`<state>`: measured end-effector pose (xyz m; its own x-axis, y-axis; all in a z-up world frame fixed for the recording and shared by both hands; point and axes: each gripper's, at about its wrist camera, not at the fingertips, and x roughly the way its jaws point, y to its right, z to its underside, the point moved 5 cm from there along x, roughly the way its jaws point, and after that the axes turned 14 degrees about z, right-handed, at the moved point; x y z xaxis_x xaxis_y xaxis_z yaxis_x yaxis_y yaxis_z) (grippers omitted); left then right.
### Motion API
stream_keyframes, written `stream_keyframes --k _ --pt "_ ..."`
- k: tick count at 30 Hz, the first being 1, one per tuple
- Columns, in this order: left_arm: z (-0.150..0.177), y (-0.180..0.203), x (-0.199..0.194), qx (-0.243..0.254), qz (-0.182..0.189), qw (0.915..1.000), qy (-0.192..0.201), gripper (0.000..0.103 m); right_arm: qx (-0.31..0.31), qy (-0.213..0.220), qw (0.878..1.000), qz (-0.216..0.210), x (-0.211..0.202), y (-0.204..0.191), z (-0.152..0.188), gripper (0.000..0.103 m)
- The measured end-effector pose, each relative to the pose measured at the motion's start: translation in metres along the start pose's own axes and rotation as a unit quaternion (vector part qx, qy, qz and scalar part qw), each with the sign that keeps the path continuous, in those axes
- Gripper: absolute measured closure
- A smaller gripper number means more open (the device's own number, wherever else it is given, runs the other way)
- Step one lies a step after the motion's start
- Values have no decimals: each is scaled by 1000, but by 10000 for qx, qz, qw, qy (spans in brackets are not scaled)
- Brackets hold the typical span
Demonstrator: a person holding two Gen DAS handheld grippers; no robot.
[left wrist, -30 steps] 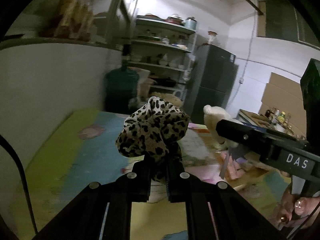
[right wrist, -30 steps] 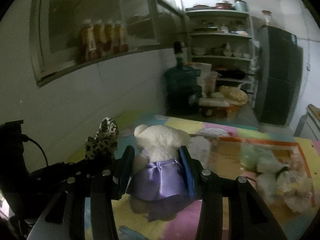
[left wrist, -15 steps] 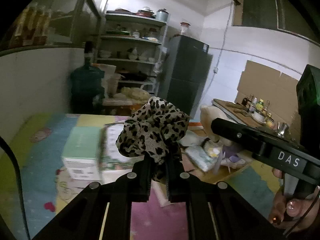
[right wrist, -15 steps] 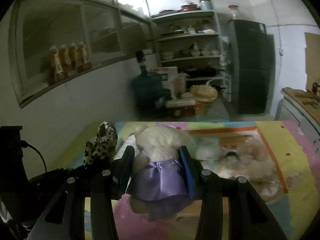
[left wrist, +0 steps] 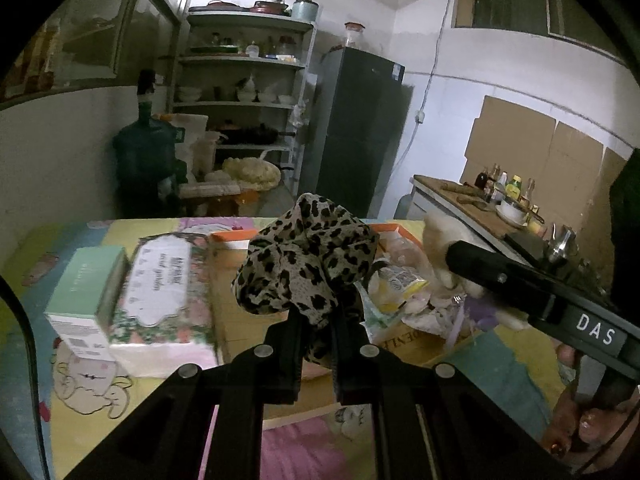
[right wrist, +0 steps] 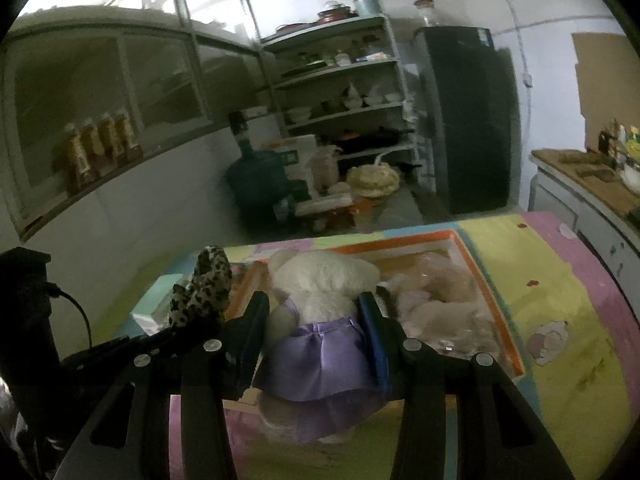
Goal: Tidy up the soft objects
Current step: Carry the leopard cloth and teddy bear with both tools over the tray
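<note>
My left gripper [left wrist: 316, 328] is shut on a leopard-print scrunchie [left wrist: 304, 264] and holds it above the near edge of an orange-rimmed cardboard box [left wrist: 236, 235]. My right gripper [right wrist: 316, 320] is shut on a white plush bear in a purple skirt [right wrist: 320, 312], held over the same box [right wrist: 492, 296]. The box holds several soft toys and packets [left wrist: 396, 284]. The scrunchie also shows at the left of the right wrist view [right wrist: 204, 292]. The right gripper's arm crosses the right side of the left wrist view [left wrist: 532, 296].
A mint-green carton [left wrist: 84, 292] and a floral tissue pack [left wrist: 160, 292] stand left of the box on the colourful table cover [right wrist: 560, 292]. Beyond the table stand a water jug [left wrist: 144, 164], a shelf rack [left wrist: 244, 100] and a dark fridge [left wrist: 356, 128].
Both grippers have swung right across the table with their loads. The box, carton and tissue pack have come into view below them.
</note>
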<state>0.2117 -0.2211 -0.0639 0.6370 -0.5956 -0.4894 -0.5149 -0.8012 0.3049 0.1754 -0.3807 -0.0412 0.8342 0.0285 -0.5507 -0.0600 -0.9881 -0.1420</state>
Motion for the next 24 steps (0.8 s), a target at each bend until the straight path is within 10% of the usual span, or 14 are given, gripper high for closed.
stream_keyframes --k 24 --pt "2 2 64 -43 -151 9989 -439 92 211 -229 9992 266 52 48 -10 56"
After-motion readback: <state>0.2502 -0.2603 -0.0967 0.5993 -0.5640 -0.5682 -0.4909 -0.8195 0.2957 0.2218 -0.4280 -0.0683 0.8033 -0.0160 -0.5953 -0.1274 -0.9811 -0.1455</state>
